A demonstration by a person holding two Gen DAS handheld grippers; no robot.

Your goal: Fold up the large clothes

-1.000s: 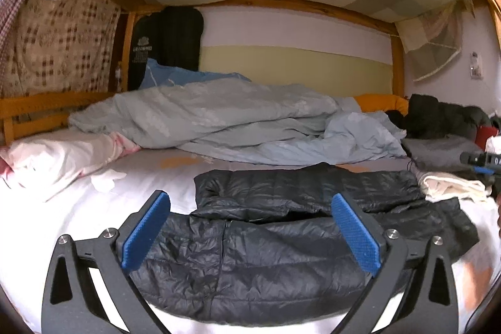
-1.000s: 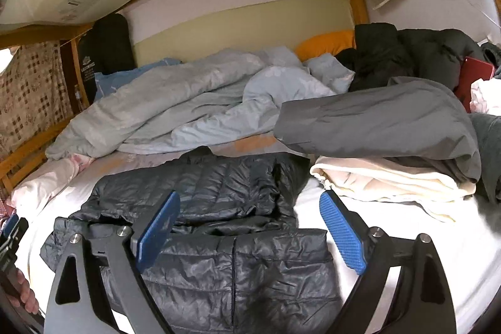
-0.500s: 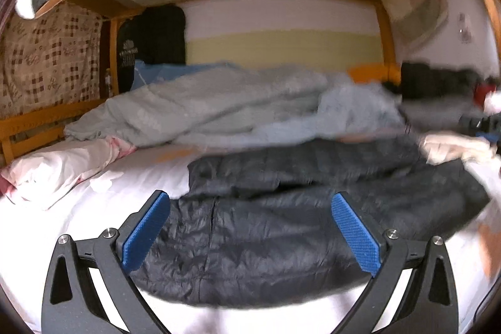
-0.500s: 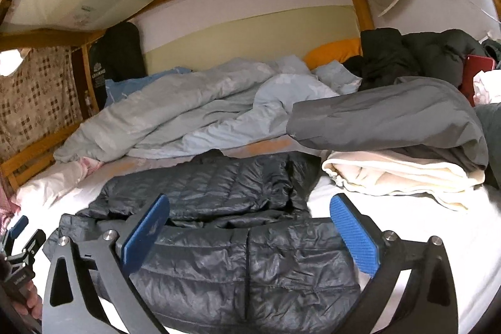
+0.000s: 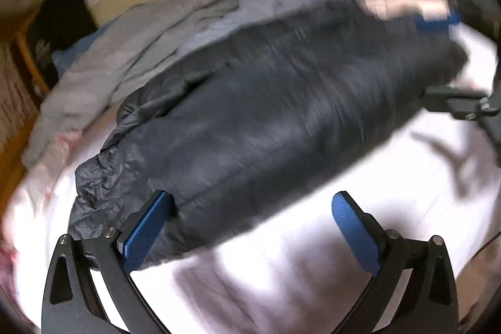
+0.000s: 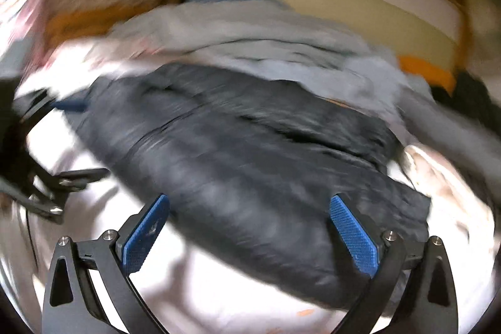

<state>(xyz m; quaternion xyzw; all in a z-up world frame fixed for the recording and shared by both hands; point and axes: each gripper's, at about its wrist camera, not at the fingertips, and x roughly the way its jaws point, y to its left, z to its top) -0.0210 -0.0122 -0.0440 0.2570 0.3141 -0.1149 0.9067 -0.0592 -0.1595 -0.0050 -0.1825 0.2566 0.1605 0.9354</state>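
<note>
- Left gripper tilted down, rolled; jaws wide, gripping nothing.
- Right gripper likewise, jaws spread wide, empty.
- Dark puffer jacket flat on white sheet, 12 o'clock of both.
- Writing unreadable, blurred.

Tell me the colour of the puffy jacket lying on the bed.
Dark grey-black jacket, clearest in the left wrist view.

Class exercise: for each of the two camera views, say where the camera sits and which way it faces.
Left wrist: sits on the left gripper, tilted down at the dark puffer jacket; the right gripper shows at the picture's right.
Right wrist: sits on the right gripper, facing the jacket's other end.
Both share the jacket, white sheet and grey duvet.
</note>
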